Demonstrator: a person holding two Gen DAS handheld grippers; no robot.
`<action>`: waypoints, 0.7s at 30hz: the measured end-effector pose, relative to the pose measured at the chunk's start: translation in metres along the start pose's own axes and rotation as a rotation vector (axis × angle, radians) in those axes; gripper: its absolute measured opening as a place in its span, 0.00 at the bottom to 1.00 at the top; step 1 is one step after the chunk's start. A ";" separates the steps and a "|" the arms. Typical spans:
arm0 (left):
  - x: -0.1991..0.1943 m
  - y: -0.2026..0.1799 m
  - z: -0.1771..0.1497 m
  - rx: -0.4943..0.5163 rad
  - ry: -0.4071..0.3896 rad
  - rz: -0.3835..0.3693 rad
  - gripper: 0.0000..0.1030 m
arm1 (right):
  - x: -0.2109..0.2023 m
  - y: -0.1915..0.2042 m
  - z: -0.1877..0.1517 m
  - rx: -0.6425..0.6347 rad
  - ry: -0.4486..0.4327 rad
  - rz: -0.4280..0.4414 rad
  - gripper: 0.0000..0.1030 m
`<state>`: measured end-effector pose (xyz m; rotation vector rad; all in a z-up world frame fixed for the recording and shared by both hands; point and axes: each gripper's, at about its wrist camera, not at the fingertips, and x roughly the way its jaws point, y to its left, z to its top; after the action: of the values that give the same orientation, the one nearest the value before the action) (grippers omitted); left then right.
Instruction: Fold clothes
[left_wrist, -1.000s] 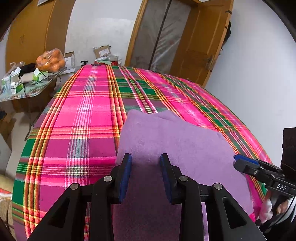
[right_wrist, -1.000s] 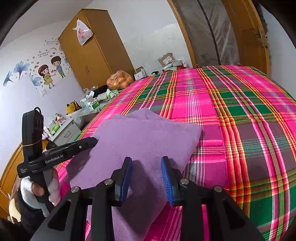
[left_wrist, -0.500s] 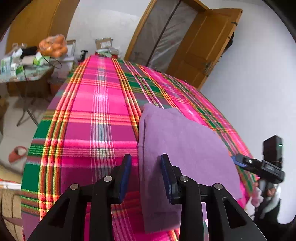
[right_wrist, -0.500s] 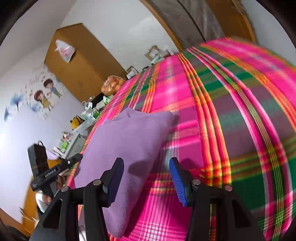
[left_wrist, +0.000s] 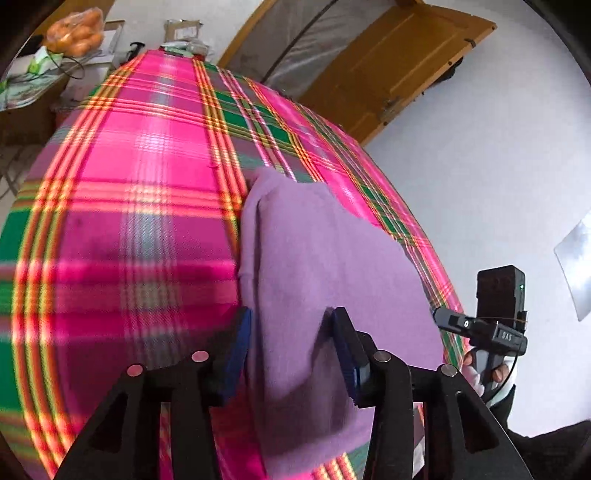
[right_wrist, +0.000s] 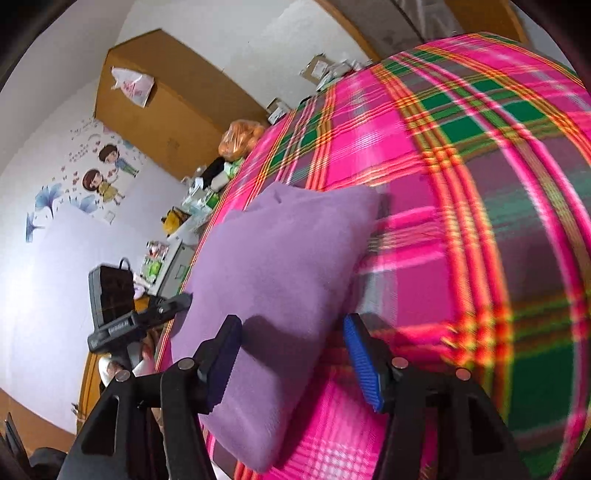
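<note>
Blue pads of the left gripper (left_wrist: 290, 354) frame the near left part of a folded purple cloth (left_wrist: 325, 266); its jaws are opening, the cloth's left edge lies just inside the left pad, and the right pad stands over the cloth without pressing it. From the other side, the right gripper (right_wrist: 291, 360) has its jaws spread wide, the left pad over the cloth's near end and the right pad over the bare bedcover just past the cloth's right edge, so the near right corner of the cloth sits between them, gripped by neither. Each gripper shows in the other's view, held in a hand (left_wrist: 484, 373) beside the bed. The cloth lies flat in a rough rectangle near the front edge of a bed spread with a pink, green and orange plaid bedcover (left_wrist: 140, 206), its far end narrowing to a small raised flap. Further back, beyond the foot of the bed, stand cardboard boxes (left_wrist: 183, 31), a bag of oranges (left_wrist: 75, 31) on a cluttered side table, a wooden wardrobe (right_wrist: 162, 107) and a wooden door (left_wrist: 388, 70).
</note>
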<state>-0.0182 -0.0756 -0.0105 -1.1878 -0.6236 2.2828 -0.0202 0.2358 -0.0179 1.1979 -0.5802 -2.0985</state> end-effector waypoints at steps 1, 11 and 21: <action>0.003 0.000 0.004 -0.003 0.005 -0.008 0.48 | 0.004 0.001 0.002 -0.001 0.002 0.002 0.57; -0.003 0.000 -0.018 -0.017 0.001 -0.101 0.49 | 0.007 0.007 -0.003 -0.006 0.027 0.015 0.58; -0.002 -0.006 -0.018 0.006 -0.031 -0.075 0.29 | 0.008 0.016 0.000 -0.044 -0.018 -0.002 0.33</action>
<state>-0.0009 -0.0693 -0.0144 -1.1094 -0.6618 2.2423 -0.0178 0.2193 -0.0121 1.1574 -0.5387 -2.1147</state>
